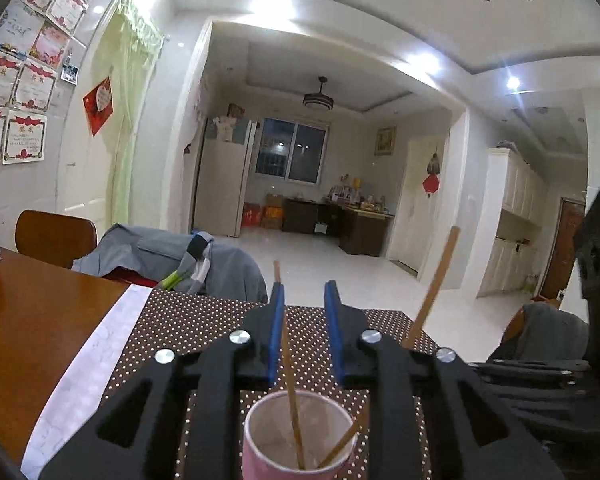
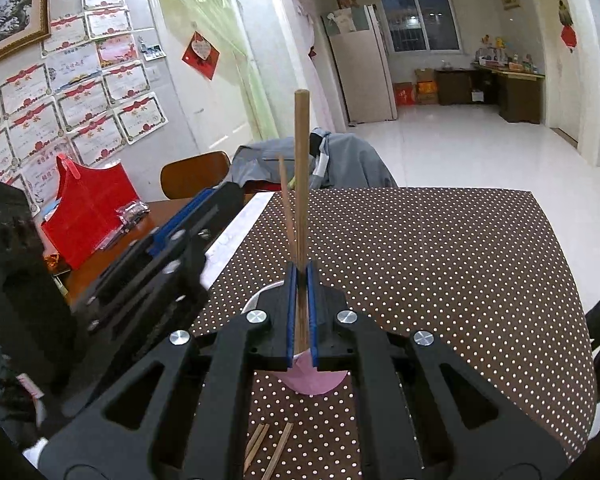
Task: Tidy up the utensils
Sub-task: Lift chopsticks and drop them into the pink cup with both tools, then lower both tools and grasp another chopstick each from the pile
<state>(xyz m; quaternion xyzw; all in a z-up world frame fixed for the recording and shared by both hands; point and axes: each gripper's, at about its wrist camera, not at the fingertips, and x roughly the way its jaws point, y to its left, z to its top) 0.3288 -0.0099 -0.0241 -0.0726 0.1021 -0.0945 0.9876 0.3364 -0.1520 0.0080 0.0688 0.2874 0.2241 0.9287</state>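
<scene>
A home is showing here: a fridge (image 2: 362,64) is standing beside the window (image 2: 420,22), certificates (image 2: 80,92) are hanging left of it, and a jacket-draped chair (image 2: 340,160) is sitting below it.

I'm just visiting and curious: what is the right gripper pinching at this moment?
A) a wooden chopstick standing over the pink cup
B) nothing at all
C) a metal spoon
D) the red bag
A: in the right wrist view the right gripper is clamped on an upright wooden chopstick whose lower end dips toward the pink cup.
</scene>
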